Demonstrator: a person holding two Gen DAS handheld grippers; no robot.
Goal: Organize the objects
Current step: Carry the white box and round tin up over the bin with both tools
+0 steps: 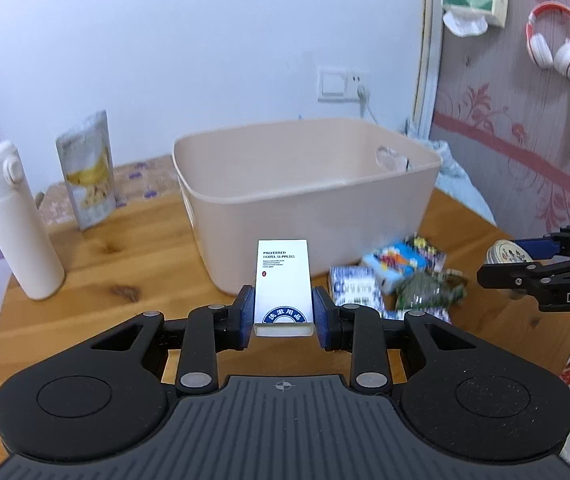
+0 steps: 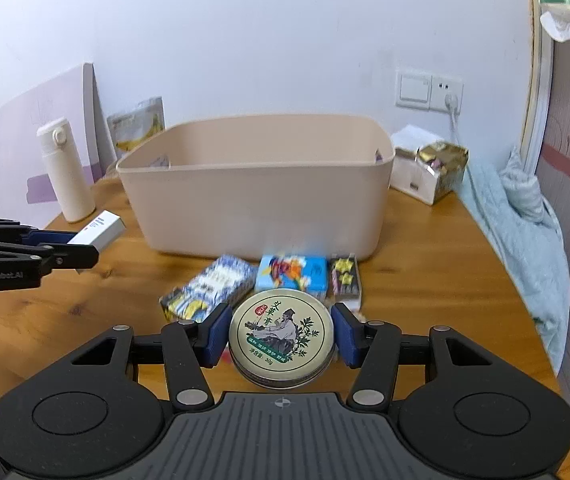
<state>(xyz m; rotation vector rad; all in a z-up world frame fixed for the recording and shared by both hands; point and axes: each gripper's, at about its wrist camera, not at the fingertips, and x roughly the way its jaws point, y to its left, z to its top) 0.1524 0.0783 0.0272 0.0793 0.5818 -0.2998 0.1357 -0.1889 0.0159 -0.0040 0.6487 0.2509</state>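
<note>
Currently left gripper (image 1: 283, 312) clamps a white box (image 1: 283, 284) reading "PREFERRED HOTEL SUPPLIES". Right gripper (image 2: 281, 338) grips a round tin (image 2: 281, 338) marked "30g", before the beige bin (image 2: 253, 200) mid-table (image 2: 425, 280).

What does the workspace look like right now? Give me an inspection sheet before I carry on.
Surface: round wooden table, partly covered.
Job's things: beige bin at the back, its floor hidden; white hotel-supplies box and round ointment tin held up; small packets in front of the bin.
Clutter: white flask, banana snack pouch, gold-wrapped box.
Grippers: left claw shut on the white box; right claw shut on the tin.
Cables: white cord plugged into the wall socket.
Surroundings: headphones on the patterned wall, light blue cloth beside the table.
</note>
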